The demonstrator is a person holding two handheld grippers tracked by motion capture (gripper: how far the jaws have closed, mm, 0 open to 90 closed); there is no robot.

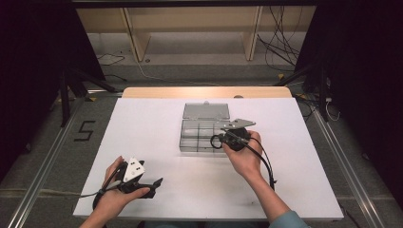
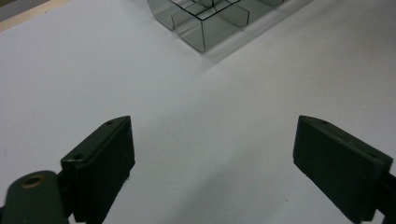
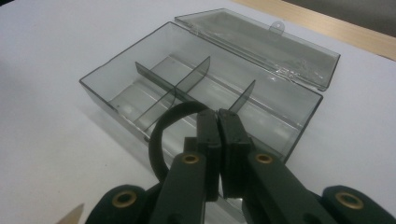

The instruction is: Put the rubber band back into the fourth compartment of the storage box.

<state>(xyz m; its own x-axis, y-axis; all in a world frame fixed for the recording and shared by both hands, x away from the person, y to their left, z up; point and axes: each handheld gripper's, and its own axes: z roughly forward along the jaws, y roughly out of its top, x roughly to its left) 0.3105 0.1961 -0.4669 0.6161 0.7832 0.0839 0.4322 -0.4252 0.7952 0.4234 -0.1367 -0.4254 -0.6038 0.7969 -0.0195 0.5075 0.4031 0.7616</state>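
Clear box (image 1: 204, 135) on white table (image 1: 142, 137)

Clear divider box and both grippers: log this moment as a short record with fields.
surface: white table
box: clear divider box near the table's middle, compartments look empty
lid: hinged lid open, lying flat behind the box
right gripper: jaws closed together over the box's near edge, a black band looped beside them; whether the jaws pinch it is unclear
left gripper: jaws wide apart, nothing between them, over bare table, short of the box
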